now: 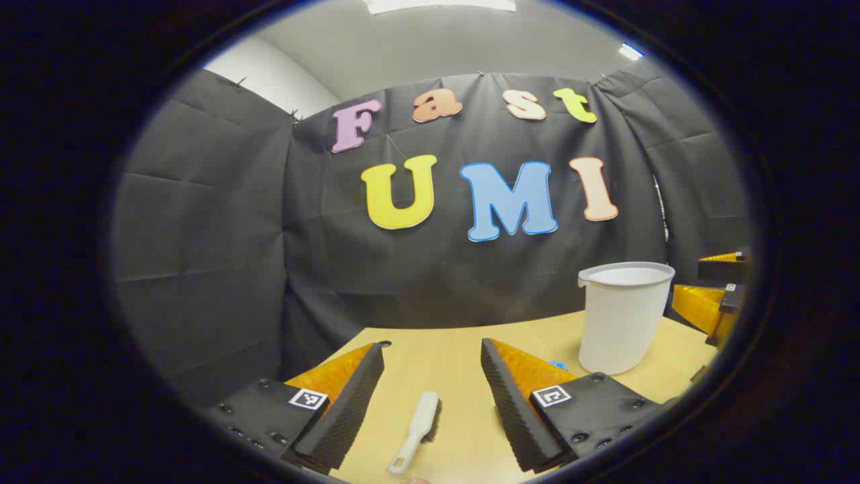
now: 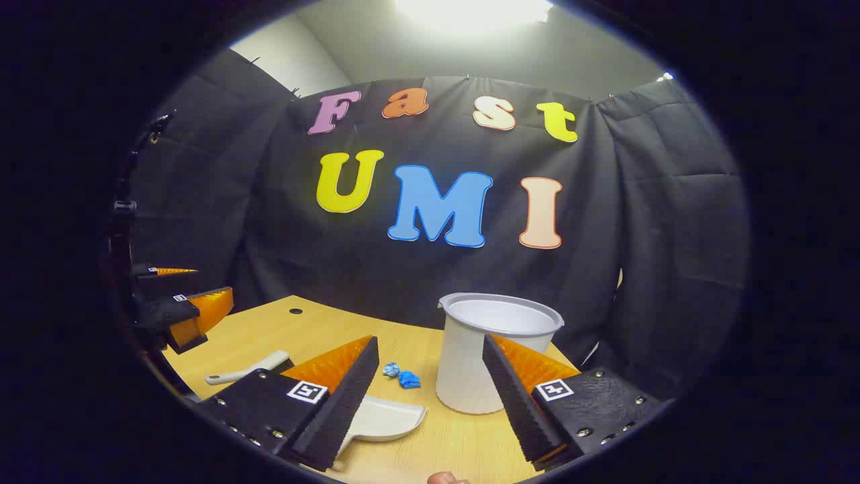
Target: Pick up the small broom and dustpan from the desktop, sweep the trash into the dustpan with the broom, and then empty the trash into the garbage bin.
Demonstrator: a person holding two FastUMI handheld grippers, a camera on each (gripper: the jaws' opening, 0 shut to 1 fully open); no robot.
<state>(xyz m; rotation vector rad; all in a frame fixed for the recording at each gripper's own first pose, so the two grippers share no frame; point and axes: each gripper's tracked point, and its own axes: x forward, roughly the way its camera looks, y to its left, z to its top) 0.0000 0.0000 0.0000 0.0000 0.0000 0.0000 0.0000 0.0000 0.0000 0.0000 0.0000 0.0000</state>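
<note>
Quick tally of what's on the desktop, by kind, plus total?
Small broom: 1
Dustpan: 1
Garbage bin: 1
Crumpled trash pieces: 2
Total: 5

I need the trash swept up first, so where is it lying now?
In the right gripper view, the blue trash lies on the desktop just left of the garbage bin, beyond the dustpan.

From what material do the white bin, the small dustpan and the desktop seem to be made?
The white tapered bin looks like matte plastic, with a thin moulded rim and a spout lip. The white shallow dustpan is probably smooth plastic too, with a faint sheen. The pale desktop shows printed wood grain, so likely laminate, though solid wood is possible.
</note>
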